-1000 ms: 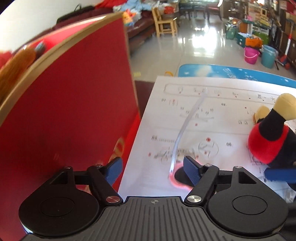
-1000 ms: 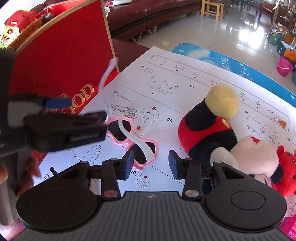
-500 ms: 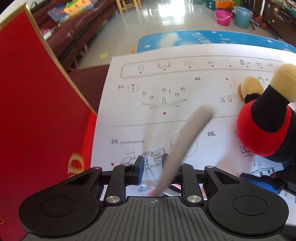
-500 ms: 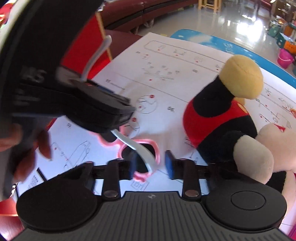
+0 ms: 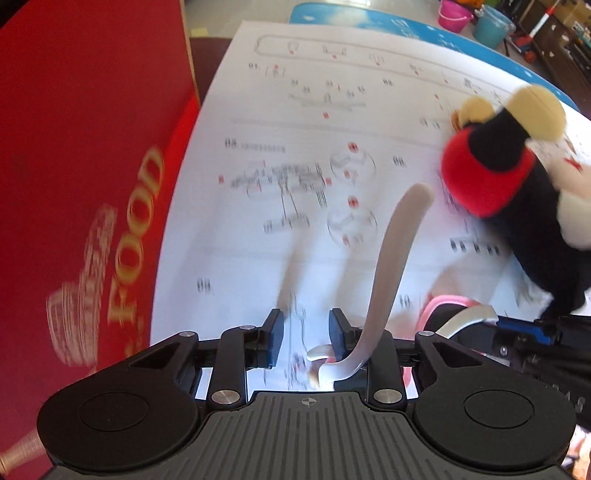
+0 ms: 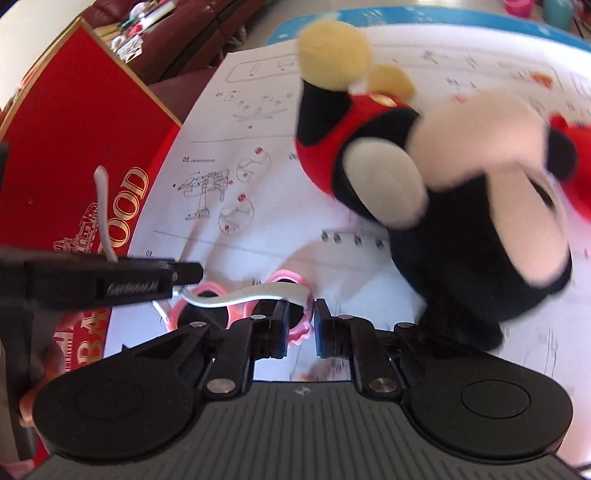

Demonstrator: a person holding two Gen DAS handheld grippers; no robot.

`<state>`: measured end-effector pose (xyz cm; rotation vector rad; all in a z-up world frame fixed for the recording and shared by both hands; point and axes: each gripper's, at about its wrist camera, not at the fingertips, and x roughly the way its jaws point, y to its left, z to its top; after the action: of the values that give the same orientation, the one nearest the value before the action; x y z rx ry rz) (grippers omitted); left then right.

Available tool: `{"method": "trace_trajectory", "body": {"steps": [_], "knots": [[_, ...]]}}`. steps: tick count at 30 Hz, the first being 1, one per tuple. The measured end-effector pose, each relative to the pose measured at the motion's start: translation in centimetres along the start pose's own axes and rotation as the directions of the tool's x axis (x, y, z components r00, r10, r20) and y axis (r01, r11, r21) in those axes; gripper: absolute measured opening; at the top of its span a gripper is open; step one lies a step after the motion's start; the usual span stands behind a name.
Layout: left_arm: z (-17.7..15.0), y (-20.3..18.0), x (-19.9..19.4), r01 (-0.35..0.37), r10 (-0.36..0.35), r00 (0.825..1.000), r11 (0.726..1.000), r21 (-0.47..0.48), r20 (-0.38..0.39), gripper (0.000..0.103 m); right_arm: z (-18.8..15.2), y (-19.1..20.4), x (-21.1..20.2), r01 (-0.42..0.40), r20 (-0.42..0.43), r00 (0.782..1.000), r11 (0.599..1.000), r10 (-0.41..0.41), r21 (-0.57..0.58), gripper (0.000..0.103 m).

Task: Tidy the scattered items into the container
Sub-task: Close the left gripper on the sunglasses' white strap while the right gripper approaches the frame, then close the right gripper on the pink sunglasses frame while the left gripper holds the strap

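Observation:
Pink heart-shaped sunglasses (image 6: pixel 291 325) with white arms are held up above the paper between both grippers. My right gripper (image 6: pixel 299 328) is shut on the pink frame at one lens. My left gripper (image 5: pixel 304 338) has a narrow gap between its fingers; one white arm (image 5: pixel 391 258) curves up just right of them, and whether the fingers grip the glasses is unclear. The left gripper also shows in the right wrist view (image 6: pixel 184 273) at the left. The red box (image 5: pixel 85 155) stands open at the left.
A Mickey Mouse plush (image 6: pixel 443 184) lies on the white instruction sheet (image 5: pixel 314 110), close to the right of the glasses; it also shows in the left wrist view (image 5: pixel 509 177). A red plush part (image 6: pixel 572 162) is at the far right. A blue mat edge (image 5: pixel 369 7) lies beyond.
Both grippers have closed in on the sunglasses. The right gripper has shut on the frame and moved toward the plush. The left gripper has swung toward the red box.

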<state>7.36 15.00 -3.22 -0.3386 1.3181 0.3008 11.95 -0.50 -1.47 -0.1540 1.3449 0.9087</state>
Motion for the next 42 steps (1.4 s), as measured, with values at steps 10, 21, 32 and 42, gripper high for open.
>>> {"method": "trace_trajectory", "body": {"steps": [10, 21, 32, 42], "knots": [[-4.8, -0.4, -2.8, 0.01, -0.013, 0.998, 0.999, 0.044, 0.069, 0.065, -3.5, -1.1, -1.4, 0.005, -0.036, 0.999, 0.997, -0.002, 0.08, 0.015], [-3.0, -0.5, -1.0, 0.064, -0.059, 0.997, 0.993, 0.101, -0.054, 0.001, -5.5, 3.2, -3.5, 0.256, 0.217, 0.958, 0.899, -0.187, -0.355, 0.037], [-2.9, -1.3, 0.0, 0.08, -0.064, 0.993, 0.982, 0.169, -0.099, 0.018, -4.5, 6.2, -0.7, 0.305, 0.225, 0.951, 0.749, -0.211, -0.589, 0.0], [-2.5, 0.0, -3.9, -0.005, -0.004, 0.998, 0.992, 0.129, 0.064, 0.063, -0.1, 1.1, -0.9, 0.134, 0.007, 0.991, 0.98, -0.135, -0.148, 0.0]]}}
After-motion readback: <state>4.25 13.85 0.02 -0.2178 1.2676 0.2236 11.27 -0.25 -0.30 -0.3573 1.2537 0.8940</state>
